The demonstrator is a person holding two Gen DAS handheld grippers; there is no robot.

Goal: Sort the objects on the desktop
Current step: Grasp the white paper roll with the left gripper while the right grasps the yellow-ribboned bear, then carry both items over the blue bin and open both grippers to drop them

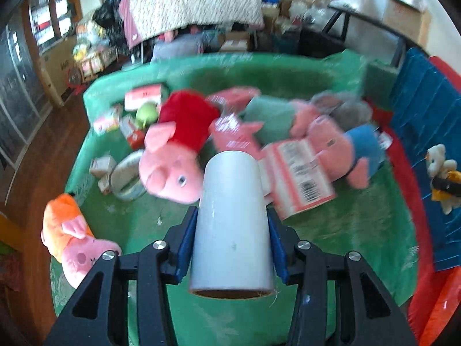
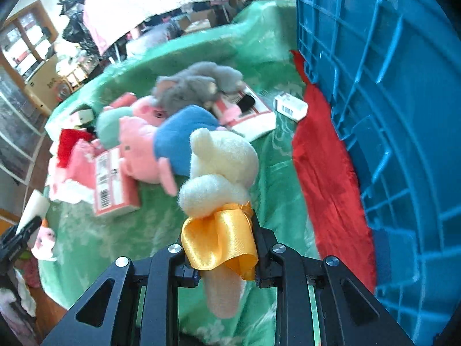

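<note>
My left gripper (image 1: 232,242) is shut on a white roll (image 1: 232,219) and holds it above the green cloth (image 1: 360,225). Beyond it lies a heap of pink pig plush toys: one in red (image 1: 175,147), one in blue (image 1: 345,150), one in teal (image 1: 270,118), and a grey plush (image 1: 343,106). My right gripper (image 2: 222,248) is shut on a cream plush toy (image 2: 223,170) with a yellow satin bow (image 2: 219,242), held above the cloth beside a blue crate (image 2: 389,115). That toy also shows at the right edge of the left wrist view (image 1: 442,178).
Pink-and-white boxes (image 1: 299,173) lie among the toys. A small white box (image 2: 290,106) sits near the crate on a red cloth (image 2: 325,173). An orange pig plush (image 1: 72,236), a tape roll (image 1: 126,178), small cartons (image 1: 102,165) and a green fruit (image 1: 147,114) lie at left.
</note>
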